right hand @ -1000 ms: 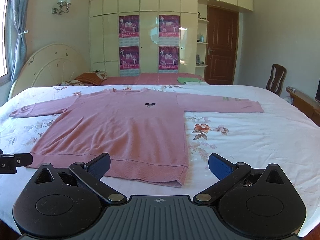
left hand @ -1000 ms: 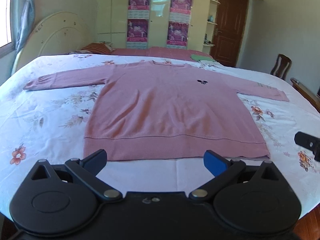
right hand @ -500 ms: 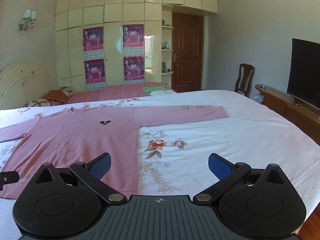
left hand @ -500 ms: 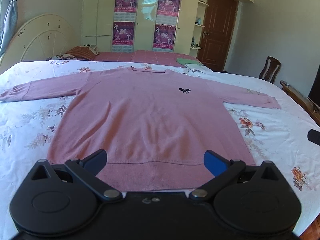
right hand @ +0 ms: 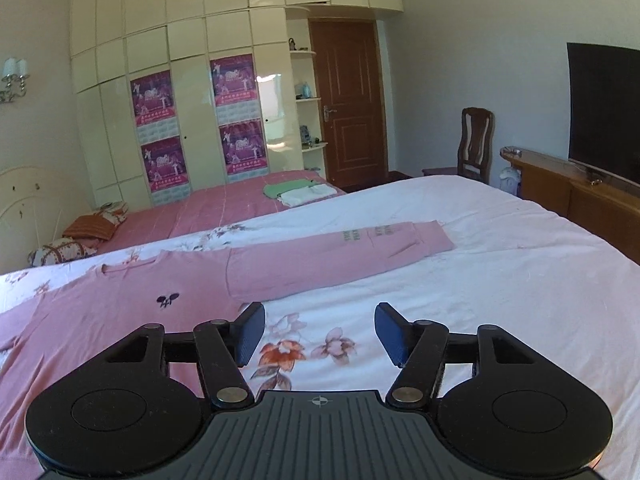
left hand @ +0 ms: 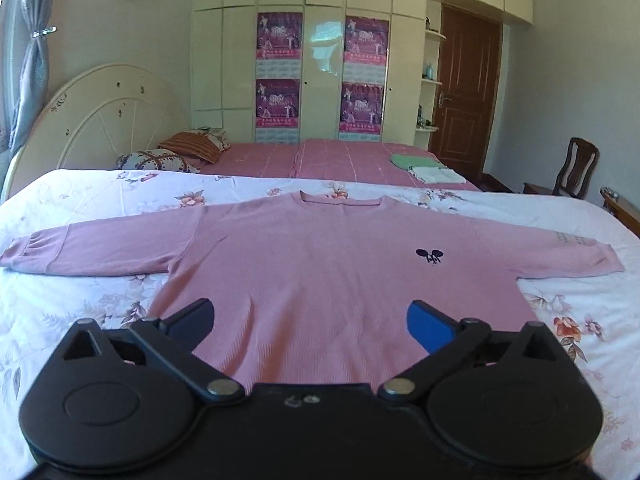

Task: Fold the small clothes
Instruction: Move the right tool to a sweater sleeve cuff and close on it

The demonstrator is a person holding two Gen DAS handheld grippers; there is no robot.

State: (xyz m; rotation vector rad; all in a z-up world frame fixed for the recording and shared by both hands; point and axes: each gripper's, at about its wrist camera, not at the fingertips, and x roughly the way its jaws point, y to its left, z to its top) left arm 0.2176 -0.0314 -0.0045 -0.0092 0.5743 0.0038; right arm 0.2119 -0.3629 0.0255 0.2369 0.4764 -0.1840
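Note:
A pink long-sleeved sweater (left hand: 320,264) lies flat, front up, on the white floral bedspread (left hand: 72,304), both sleeves spread out sideways. My left gripper (left hand: 310,320) is open and empty, hovering over the sweater's lower body. In the right wrist view the sweater (right hand: 120,320) fills the lower left and its right sleeve (right hand: 340,252) stretches to the right. My right gripper (right hand: 318,334) is open and empty above the bedspread (right hand: 480,280), just below that sleeve's armpit.
A second bed with a pink cover (left hand: 320,160), pillows (left hand: 176,152) and folded green and white cloths (left hand: 424,166) stands behind. A wooden chair (right hand: 474,142), a low wooden cabinet (right hand: 560,188) and a TV (right hand: 604,108) stand to the right.
Both grippers moved forward over the bed. The left went from the hem to above the sweater's body. The right swung right, from the hem corner to beside the right sleeve.

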